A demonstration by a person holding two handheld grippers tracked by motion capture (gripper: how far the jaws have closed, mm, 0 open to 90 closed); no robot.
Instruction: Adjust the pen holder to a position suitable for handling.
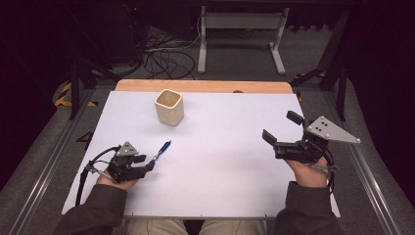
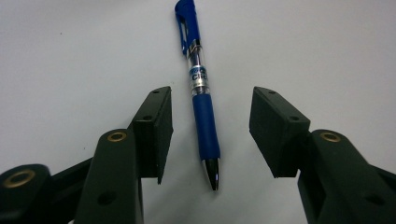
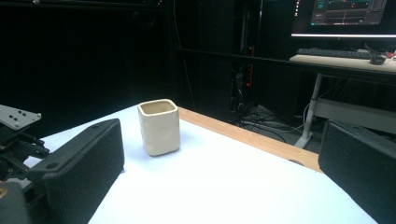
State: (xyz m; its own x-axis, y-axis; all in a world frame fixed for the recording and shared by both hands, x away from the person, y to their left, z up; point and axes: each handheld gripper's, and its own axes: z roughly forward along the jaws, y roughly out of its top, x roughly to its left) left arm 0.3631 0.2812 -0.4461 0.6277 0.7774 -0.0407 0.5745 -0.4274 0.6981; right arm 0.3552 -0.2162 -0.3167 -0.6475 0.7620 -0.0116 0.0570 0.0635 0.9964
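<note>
A blue pen (image 1: 161,150) lies flat on the white table sheet (image 1: 215,161), cap end pointing up and away. My left gripper (image 1: 149,163) is open at the pen's tip end. In the left gripper view the pen (image 2: 201,93) lies between the two spread jaws, tip toward the camera, touching neither pad. A cream square cup (image 1: 169,106) stands upright at the back left of the sheet. My right gripper (image 1: 281,128) is held open above the right side of the sheet. Through its wide jaws I see the cup (image 3: 159,127) farther off.
A wooden strip (image 1: 203,86) borders the far edge of the table. Behind it are a white desk frame (image 1: 240,39) and tangled cables (image 1: 166,58) on the floor. The right gripper view shows a monitor (image 3: 348,16) on another desk.
</note>
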